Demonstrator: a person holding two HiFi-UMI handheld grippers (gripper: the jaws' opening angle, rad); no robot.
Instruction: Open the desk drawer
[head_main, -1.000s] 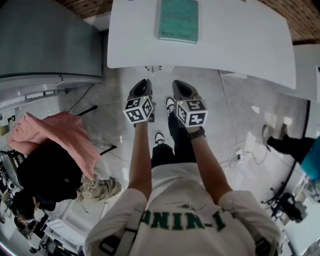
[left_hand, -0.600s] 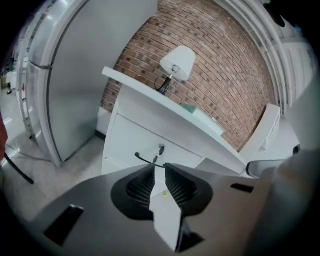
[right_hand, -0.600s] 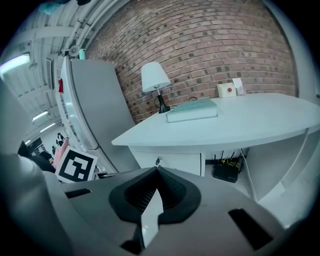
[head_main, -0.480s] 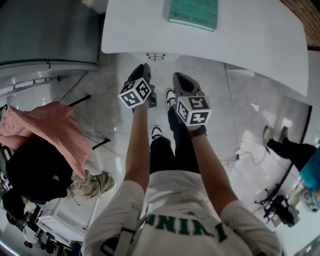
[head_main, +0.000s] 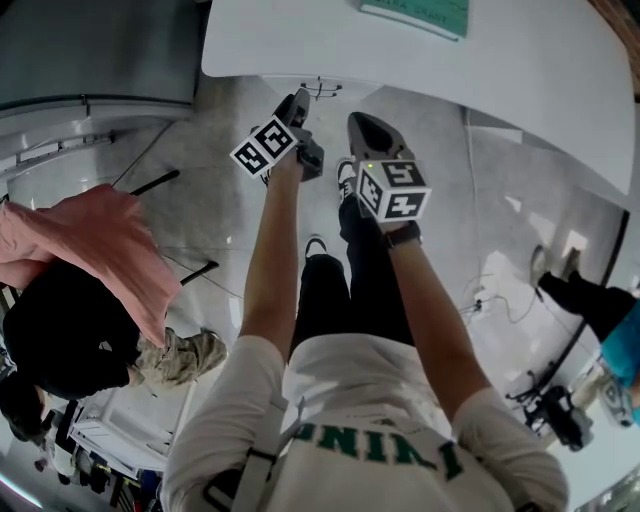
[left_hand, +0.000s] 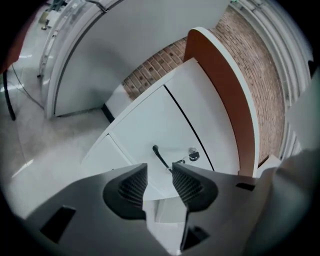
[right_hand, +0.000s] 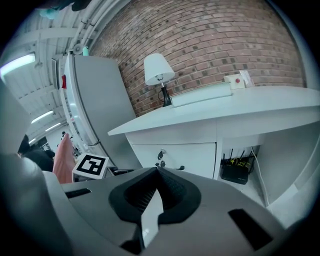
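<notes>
The white desk (head_main: 520, 80) fills the top of the head view, and the drawer's black handle (head_main: 322, 88) shows just under its front edge. In the left gripper view the drawer front (left_hand: 145, 130) appears tilted, with the handle (left_hand: 160, 156) and a key lock (left_hand: 192, 154) right ahead of the jaws. My left gripper (left_hand: 159, 172) is open: its jaws have just been opening and nothing is between them. My right gripper (right_hand: 157, 172) is shut and empty, held beside the left gripper (head_main: 298, 100), and it sees the drawer (right_hand: 185, 157) from a little farther back.
A green book (head_main: 420, 12) lies on the desk. A lamp (right_hand: 159, 70) stands at the desk's back by the brick wall. A grey cabinet (head_main: 90, 50) stands left of the desk. A black box with cables (right_hand: 235, 172) sits under it. A seated person (head_main: 60, 320) with pink cloth is at the left.
Both grippers have moved down and toward the desk front. The left gripper has rolled, its marker cube now tilted, and its nose sits close to the drawer handle.
</notes>
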